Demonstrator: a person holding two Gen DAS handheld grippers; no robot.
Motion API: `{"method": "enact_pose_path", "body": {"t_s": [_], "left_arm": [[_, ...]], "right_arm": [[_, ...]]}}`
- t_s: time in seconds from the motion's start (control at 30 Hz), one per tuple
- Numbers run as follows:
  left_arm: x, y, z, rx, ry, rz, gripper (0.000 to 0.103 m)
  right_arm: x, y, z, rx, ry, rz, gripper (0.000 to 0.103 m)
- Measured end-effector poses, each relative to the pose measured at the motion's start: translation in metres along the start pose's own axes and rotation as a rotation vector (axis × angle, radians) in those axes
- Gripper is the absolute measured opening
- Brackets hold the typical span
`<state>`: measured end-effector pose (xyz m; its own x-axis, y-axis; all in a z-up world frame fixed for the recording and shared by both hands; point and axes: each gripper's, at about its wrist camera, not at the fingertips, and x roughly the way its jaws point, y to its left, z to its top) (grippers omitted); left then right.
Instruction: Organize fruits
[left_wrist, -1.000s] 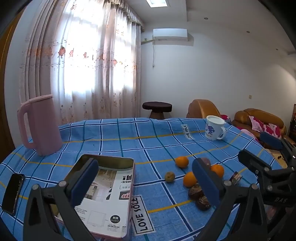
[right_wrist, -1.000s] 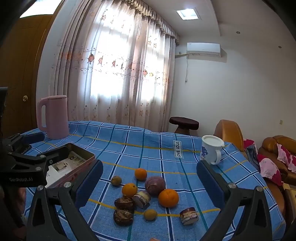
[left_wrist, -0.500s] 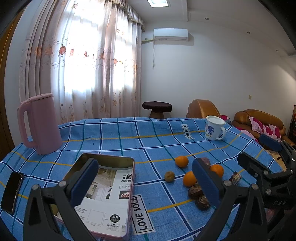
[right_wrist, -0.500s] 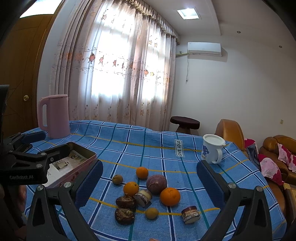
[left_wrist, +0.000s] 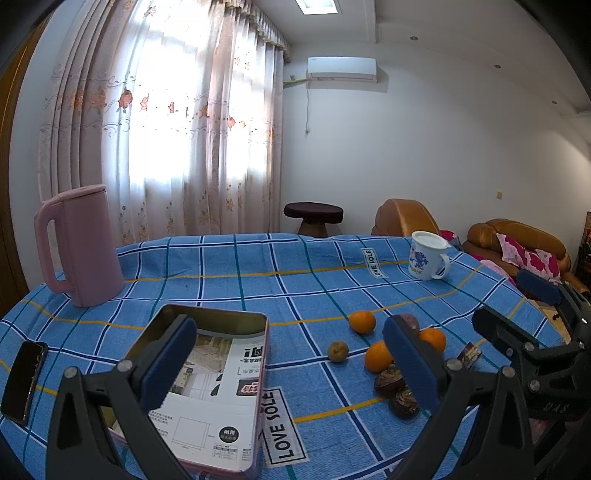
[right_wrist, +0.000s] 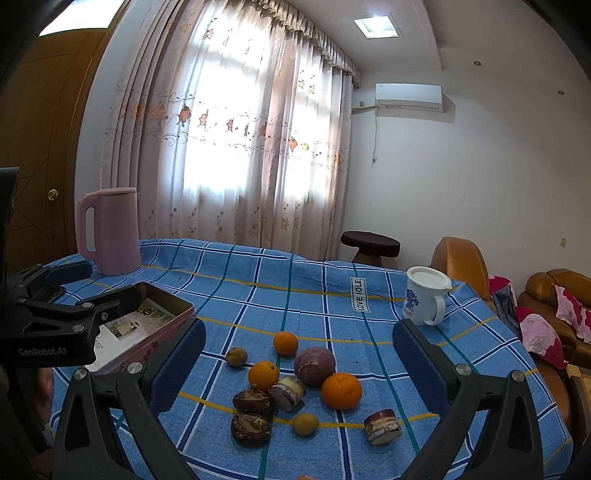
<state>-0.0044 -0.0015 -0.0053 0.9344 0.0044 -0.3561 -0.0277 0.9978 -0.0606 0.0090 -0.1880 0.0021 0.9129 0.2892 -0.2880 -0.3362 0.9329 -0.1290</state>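
Note:
A cluster of fruit lies on the blue checked tablecloth (right_wrist: 258, 295): three oranges (right_wrist: 341, 390), a purple round fruit (right_wrist: 314, 365), two small yellow-green fruits (right_wrist: 236, 356) and dark brown pieces (right_wrist: 251, 428). A shallow pink tin (left_wrist: 207, 391) lined with printed paper sits to their left. My left gripper (left_wrist: 288, 365) hangs open above the tin's near edge, holding nothing. Open too, my right gripper (right_wrist: 299, 369) hovers over the fruit cluster with empty jaws. In the right wrist view the left gripper (right_wrist: 59, 317) shows at the left, over the tin (right_wrist: 147, 325).
A pink kettle (left_wrist: 79, 245) stands at the table's far left. A white mug (left_wrist: 426, 260) sits far right. A black phone (left_wrist: 24, 380) lies at the near left edge. A small wrapped item (right_wrist: 382, 426) lies by the fruit. A stool and sofas stand beyond the table.
Both views have shifted slightly; the right gripper has edged a little nearer the fruit. Nothing on the table has moved and both grippers stay open.

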Motion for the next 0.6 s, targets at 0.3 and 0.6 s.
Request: {"method": "enact_pose_path", "body": {"t_s": [0.3, 0.6], "left_arm": [[-0.001, -0.0004, -0.0005, -0.004, 0.002, -0.004, 0.103], [-0.0005, -0.0006, -0.0006, -0.005, 0.003, -0.005, 0.103]], "right_arm": [[0.0013, 0.001, -0.0001, 0.003, 0.006, 0.005, 0.102], [0.0025, 0.0016, -0.0006, 0.0, 0.009, 0.01, 0.102]]}}
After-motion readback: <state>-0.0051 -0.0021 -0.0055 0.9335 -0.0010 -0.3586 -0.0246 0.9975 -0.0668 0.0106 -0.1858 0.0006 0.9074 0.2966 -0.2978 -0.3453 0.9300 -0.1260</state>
